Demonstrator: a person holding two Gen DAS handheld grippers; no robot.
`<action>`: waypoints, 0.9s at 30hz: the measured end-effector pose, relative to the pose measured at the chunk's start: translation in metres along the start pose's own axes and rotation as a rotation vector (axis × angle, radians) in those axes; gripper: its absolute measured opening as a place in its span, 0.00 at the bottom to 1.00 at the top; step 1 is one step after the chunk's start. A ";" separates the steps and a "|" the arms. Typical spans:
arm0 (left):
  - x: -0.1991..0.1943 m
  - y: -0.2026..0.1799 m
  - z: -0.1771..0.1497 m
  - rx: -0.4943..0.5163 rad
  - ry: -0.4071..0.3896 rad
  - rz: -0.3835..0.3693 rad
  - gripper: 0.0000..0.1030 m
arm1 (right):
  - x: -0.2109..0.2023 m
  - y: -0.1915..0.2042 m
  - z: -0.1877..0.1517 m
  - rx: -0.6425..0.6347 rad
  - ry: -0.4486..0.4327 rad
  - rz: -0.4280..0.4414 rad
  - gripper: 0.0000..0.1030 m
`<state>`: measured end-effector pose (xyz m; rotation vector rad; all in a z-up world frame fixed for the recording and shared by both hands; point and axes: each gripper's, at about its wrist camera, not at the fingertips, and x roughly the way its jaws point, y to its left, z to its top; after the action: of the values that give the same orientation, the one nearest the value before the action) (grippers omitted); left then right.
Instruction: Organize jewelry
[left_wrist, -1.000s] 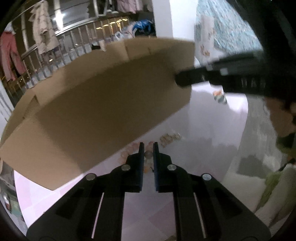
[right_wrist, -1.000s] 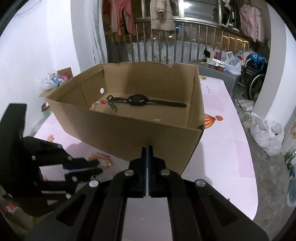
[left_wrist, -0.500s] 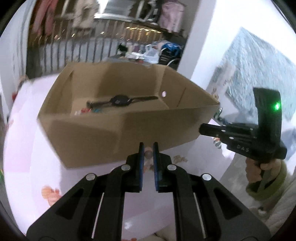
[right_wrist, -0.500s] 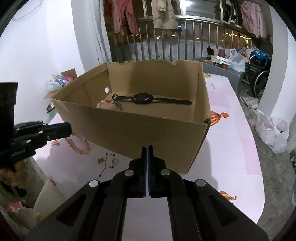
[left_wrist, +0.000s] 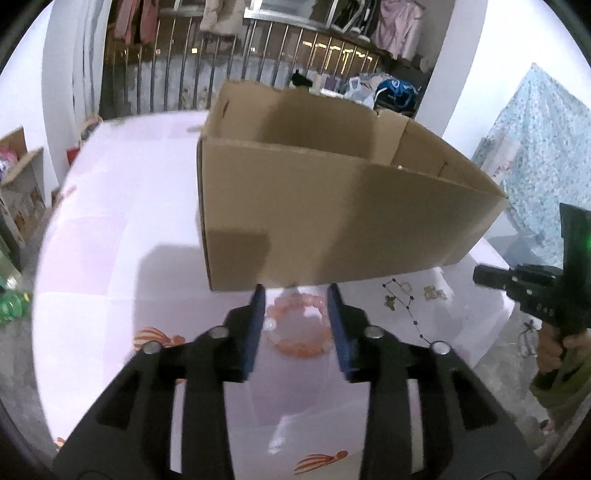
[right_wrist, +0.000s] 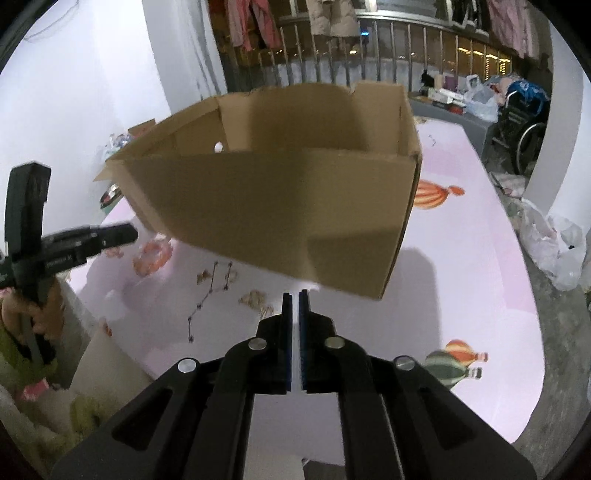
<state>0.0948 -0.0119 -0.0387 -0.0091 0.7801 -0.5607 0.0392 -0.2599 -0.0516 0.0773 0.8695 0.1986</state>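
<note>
Bracelet (left_wrist: 297, 325) by the table's (left_wrist: 110, 236) near edge, left gripper (left_wrist: 295, 295) opening over it empty to grab; right gripper (right_wrist: 294, 299) clenched, idle

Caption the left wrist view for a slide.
Left hand-held gripper, jaws opening, above a pink bead bracelet lying before the cardboard box.

a home is showing here: clothes (right_wrist: 258, 22) hanging over a balcony railing (left_wrist: 258, 74), wheelchair (right_wrist: 524, 122) standing by.
</note>
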 end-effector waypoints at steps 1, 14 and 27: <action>-0.003 -0.002 0.000 0.014 -0.013 0.002 0.33 | 0.001 0.001 -0.002 -0.007 0.006 0.006 0.04; 0.014 -0.069 -0.002 0.202 0.021 -0.096 0.33 | 0.031 0.022 -0.002 -0.170 0.035 0.038 0.14; 0.040 -0.080 -0.005 0.228 0.059 -0.123 0.33 | 0.039 0.014 0.009 -0.201 0.058 0.102 0.04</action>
<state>0.0758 -0.0987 -0.0519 0.1713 0.7729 -0.7671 0.0686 -0.2383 -0.0729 -0.0717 0.9003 0.3842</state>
